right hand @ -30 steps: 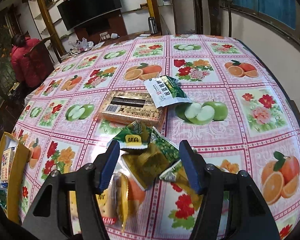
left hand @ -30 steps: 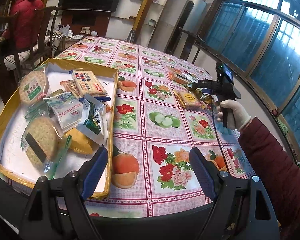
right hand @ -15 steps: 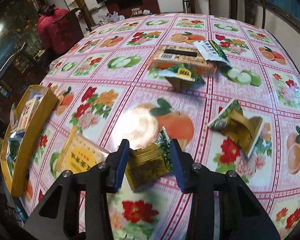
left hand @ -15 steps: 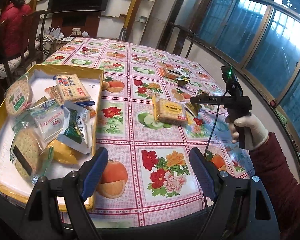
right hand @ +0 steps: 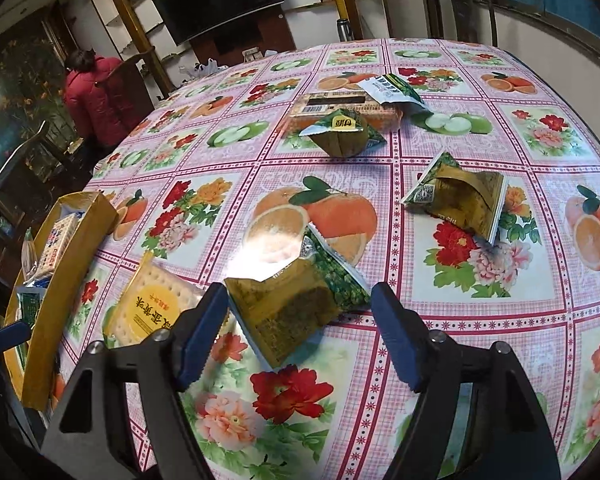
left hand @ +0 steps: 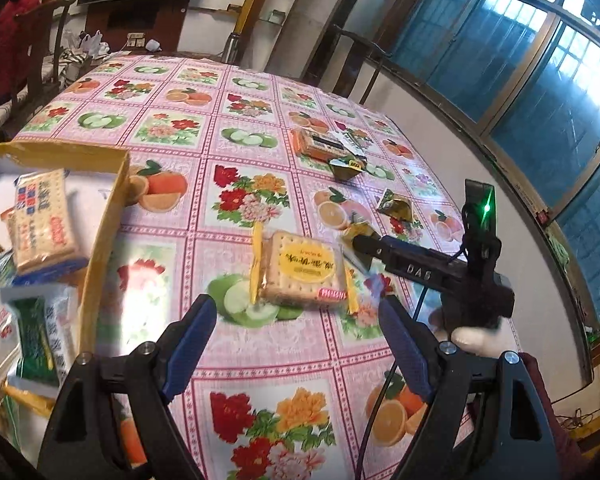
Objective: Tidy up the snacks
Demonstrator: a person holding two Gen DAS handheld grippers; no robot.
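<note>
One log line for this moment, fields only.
left gripper: open, empty | right gripper: opening, green-gold packet between fingers | cracker pack: on table

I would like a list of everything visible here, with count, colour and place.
tray: one, yellow, table's left edge, holds several snack packs
cracker pack: one, yellow label, on the cloth ahead of left gripper
green-gold packets: three, one between right fingers, two farther right
orange box: one, far side
white-green sachet: one, resting on the box
tablecloth: pink, fruit and flowers
bystander: one, red jacket, behind the table
left gripper: open, empty
right gripper: jaws opening around packet
</note>
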